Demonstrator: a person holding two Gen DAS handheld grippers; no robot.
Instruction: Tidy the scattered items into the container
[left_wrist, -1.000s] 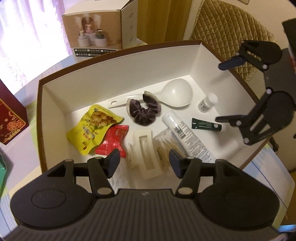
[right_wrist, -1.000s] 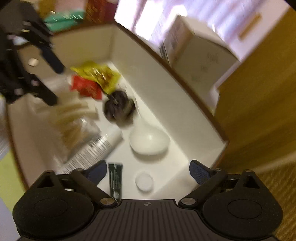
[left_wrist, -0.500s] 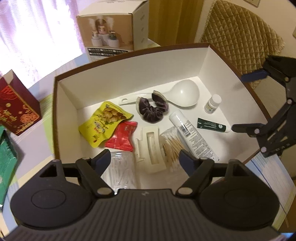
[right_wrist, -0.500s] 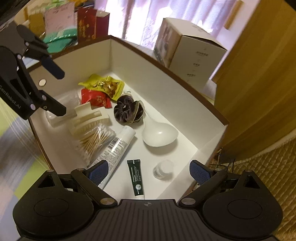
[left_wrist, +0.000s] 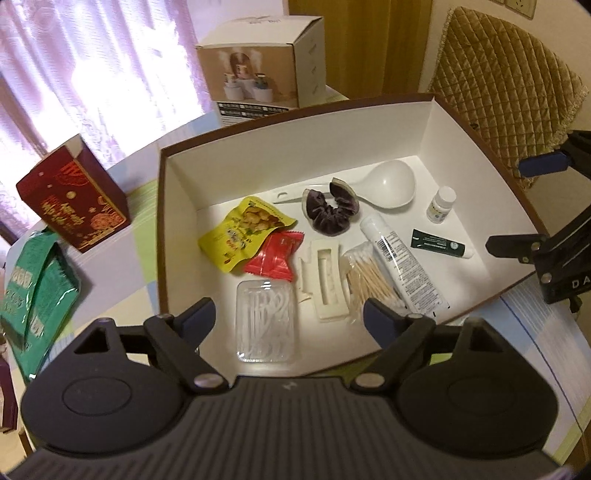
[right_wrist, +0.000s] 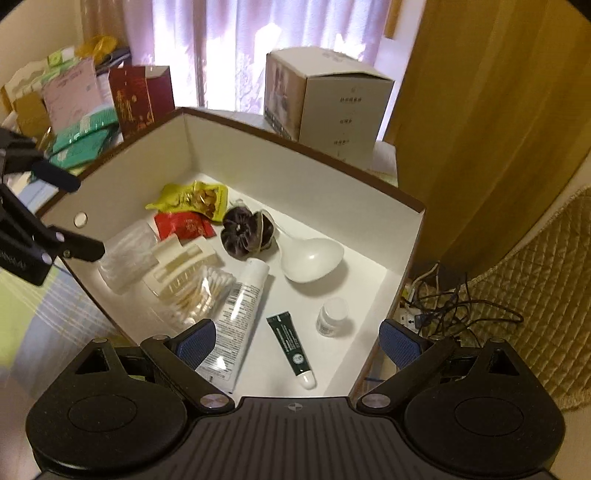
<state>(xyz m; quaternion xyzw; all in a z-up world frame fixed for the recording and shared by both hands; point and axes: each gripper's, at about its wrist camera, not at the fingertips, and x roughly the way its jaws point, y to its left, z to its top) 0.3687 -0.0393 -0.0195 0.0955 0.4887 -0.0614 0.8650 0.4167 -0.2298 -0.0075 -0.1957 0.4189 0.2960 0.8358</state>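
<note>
The white box (left_wrist: 166, 221) with a brown rim holds a clear case of floss picks (left_wrist: 266, 325), a cream hair claw (left_wrist: 325, 277), bagged cotton swabs (left_wrist: 369, 277), a white tube (left_wrist: 402, 266), a dark green tube (right_wrist: 291, 343), a small bottle (right_wrist: 332, 314), a white spoon (left_wrist: 388, 184), a dark scrunchie (left_wrist: 330, 212), and yellow (left_wrist: 243, 229) and red (left_wrist: 275, 256) packets. My left gripper (left_wrist: 290, 319) hovers above the near wall, its jaws opening, with the floss case lying free on the box floor below them. My right gripper (right_wrist: 297, 338) stands open and empty over the green tube's end.
A dark red carton (left_wrist: 74, 199) and green packets (left_wrist: 33, 288) stand left of the box. A printed cardboard box (left_wrist: 258, 70) sits behind it. A quilted chair back (left_wrist: 498, 85) is to the right, with cables (right_wrist: 443, 302) on the floor.
My left gripper's jaws have spread wider and it has drawn up and back, so the clear floss case now shows on the box floor. My right gripper has risen and rolled.
</note>
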